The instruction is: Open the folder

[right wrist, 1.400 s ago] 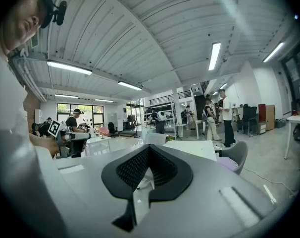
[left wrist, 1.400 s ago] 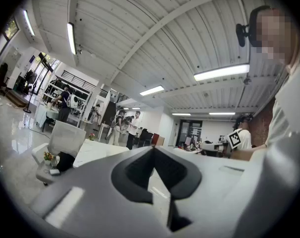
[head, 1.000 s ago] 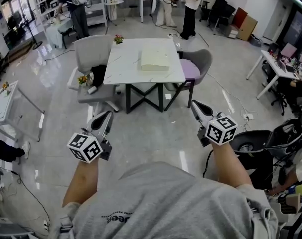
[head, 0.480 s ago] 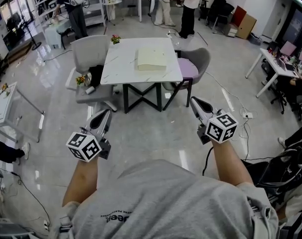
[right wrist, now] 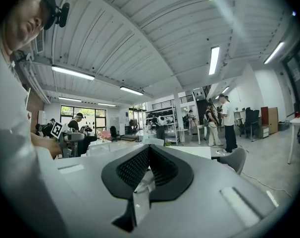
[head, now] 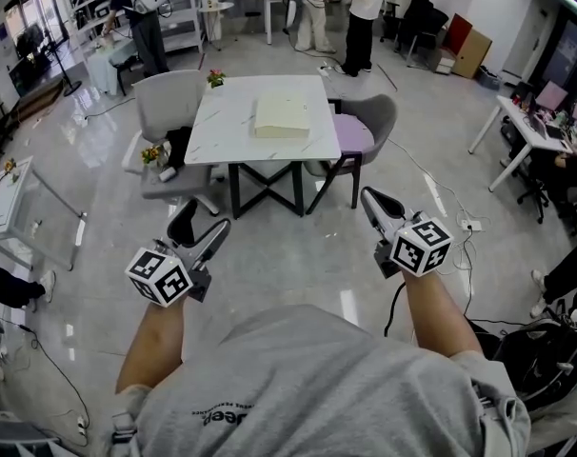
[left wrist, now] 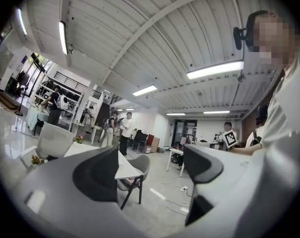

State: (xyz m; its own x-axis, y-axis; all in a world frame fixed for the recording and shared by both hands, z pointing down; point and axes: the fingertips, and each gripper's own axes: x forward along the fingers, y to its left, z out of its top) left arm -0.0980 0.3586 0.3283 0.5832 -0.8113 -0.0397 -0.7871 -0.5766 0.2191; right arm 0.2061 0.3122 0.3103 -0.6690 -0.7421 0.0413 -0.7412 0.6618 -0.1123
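1. Left gripper (head: 199,228), grey with a marker cube: it is held level over the glossy floor. Its dark jaws stand wide and are opening, with nothing between them (left wrist: 152,175).
2. Right gripper (head: 374,202), of the same build: its ribbed black jaws are pressed together and hold nothing (right wrist: 147,165).
3. Pale cream rectangular folder (head: 282,117): it lies flat on the far half of the table, well apart from both grippers.
4. White marble-patterned square table (head: 227,131) on black crossed legs: it stands ahead of the person, between the two chairs.
5. Light grey swivel chair (head: 169,98): it stands at the table's left side.
6. Grey chair with a lilac seat cushion (head: 363,127): it stands at the table's right side.
7. Small potted flower (head: 215,78): it stands on the table's far left corner.
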